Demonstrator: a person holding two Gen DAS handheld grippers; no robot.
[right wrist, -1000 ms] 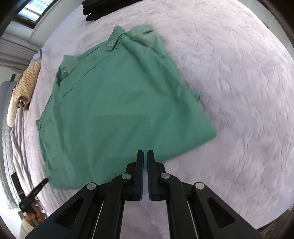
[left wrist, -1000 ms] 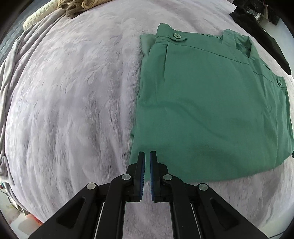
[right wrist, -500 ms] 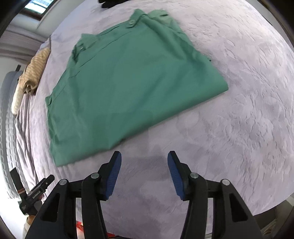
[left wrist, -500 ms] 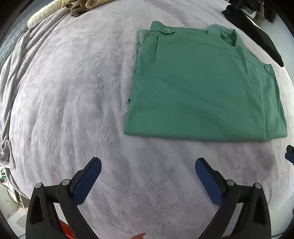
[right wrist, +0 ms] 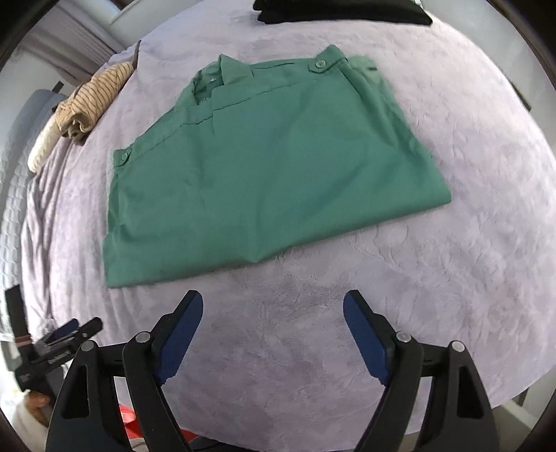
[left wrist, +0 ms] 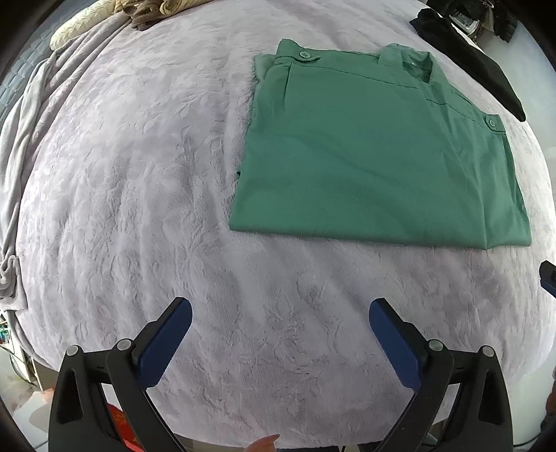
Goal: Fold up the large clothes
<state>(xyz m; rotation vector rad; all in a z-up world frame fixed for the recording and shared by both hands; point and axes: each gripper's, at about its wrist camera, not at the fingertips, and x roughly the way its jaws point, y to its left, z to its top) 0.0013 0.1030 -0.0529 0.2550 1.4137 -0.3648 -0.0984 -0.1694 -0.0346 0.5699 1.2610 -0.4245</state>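
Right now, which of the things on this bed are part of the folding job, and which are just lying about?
Part of the job:
- green shirt, folded flat
- left tool, open, empty
- right tool, open, empty

Just lying about:
- striped beige cloth, bundled at the bed's edge
- black garment
- purple blanket underneath

A folded shirt [left wrist: 378, 153] lay flat on a bed cover [left wrist: 139, 194]. Beyond the shirt, at the cover's far edge, lay a dark garment [right wrist: 340, 10]. A rolled striped cloth [right wrist: 92, 99] sat to the shirt's far left. Both grippers [left wrist: 279, 318] [right wrist: 272, 311] hovered before the shirt, apart from it.
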